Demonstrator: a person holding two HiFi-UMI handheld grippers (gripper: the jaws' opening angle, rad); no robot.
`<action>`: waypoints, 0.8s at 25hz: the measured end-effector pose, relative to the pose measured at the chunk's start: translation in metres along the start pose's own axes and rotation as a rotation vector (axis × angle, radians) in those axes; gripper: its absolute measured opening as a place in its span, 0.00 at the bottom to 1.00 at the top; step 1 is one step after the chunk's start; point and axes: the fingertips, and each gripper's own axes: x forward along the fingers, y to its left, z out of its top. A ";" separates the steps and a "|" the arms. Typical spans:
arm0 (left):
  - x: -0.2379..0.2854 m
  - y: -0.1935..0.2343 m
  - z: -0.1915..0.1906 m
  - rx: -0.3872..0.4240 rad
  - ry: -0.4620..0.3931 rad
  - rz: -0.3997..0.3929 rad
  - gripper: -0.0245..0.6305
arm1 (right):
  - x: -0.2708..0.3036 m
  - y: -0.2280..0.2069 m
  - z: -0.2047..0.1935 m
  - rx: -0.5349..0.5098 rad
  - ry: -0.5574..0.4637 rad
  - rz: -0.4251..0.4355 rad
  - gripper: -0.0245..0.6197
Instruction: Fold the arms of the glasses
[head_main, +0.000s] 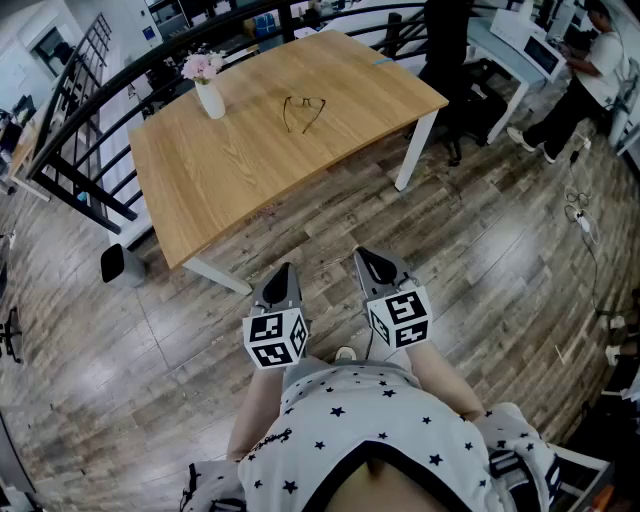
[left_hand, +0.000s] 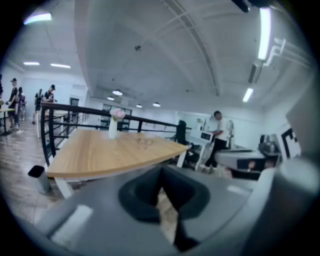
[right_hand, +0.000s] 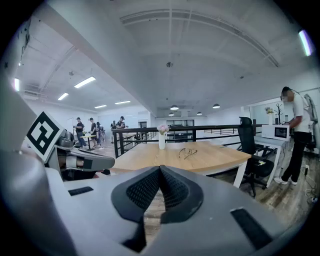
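A pair of dark-rimmed glasses (head_main: 304, 110) lies with its arms unfolded on the wooden table (head_main: 250, 170), towards the far side; it shows small as glasses (right_hand: 187, 153) in the right gripper view and faintly as glasses (left_hand: 145, 143) in the left one. Both grippers hang over the floor close to my body, well short of the table. My left gripper (head_main: 280, 280) is shut with nothing in it, jaws meeting at the tip (left_hand: 161, 169). My right gripper (head_main: 372, 262) is shut and empty too (right_hand: 160, 167).
A white vase of pink flowers (head_main: 207, 88) stands on the table left of the glasses. A black railing (head_main: 90, 130) runs behind the table. An office chair (right_hand: 252, 150) and a standing person (right_hand: 295, 135) are to the right. A small bin (head_main: 118, 262) sits by the table's left leg.
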 end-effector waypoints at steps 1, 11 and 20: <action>-0.004 -0.001 -0.001 -0.004 -0.003 0.001 0.05 | -0.003 0.002 0.000 0.000 -0.001 0.002 0.06; -0.032 0.007 -0.005 -0.041 -0.037 0.019 0.05 | -0.015 0.027 -0.003 -0.044 0.009 0.024 0.06; -0.041 0.006 -0.014 -0.078 -0.038 0.047 0.05 | -0.019 0.031 -0.004 -0.046 0.001 0.074 0.07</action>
